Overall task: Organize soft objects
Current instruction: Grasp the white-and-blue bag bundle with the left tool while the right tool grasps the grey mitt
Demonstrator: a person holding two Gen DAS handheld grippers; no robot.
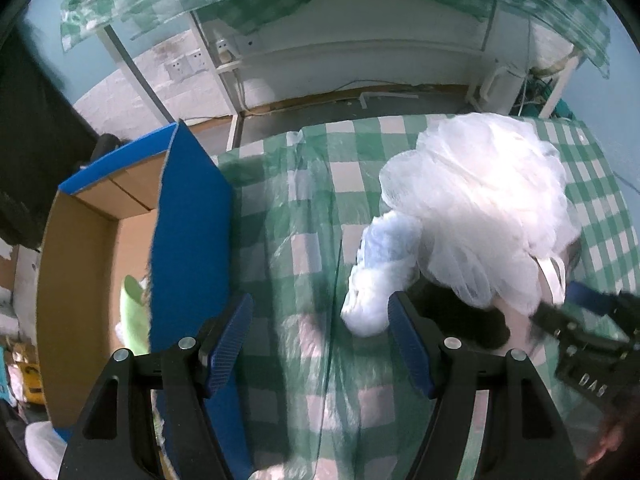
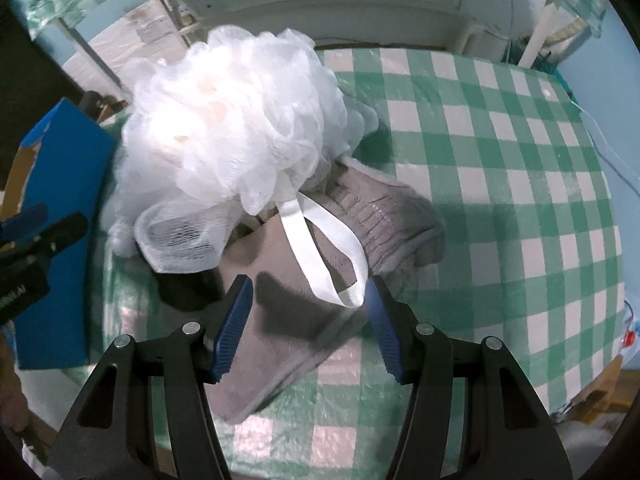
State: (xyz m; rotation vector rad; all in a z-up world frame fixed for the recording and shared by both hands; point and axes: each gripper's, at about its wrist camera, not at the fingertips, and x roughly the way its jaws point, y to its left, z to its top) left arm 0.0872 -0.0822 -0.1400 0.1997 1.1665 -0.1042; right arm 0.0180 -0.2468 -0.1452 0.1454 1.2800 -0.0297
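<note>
Right wrist view: the mesh bath sponge [image 2: 232, 120] lies heaped on a grey cloth [image 2: 288, 320] near the left edge of the bench [image 2: 500, 152], its white ribbon loop [image 2: 320, 240] trailing toward the camera, probably the easiest point to grasp. The right gripper [image 2: 308, 316] hovers released, loop end and cloth between its jaws, nothing pinched. The left gripper [image 1: 320, 344] is likewise released over bare tablecloth, beside the open blue box [image 1: 188, 220] off the left edge, the likely destination.

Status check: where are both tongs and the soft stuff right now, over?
Left tongs open, empty, above cloth beside blue fluffy item. Right tongs open over grey sock. White mesh pouf atop pile, its ribbon loop dangling between right tongs. Box left.
</note>
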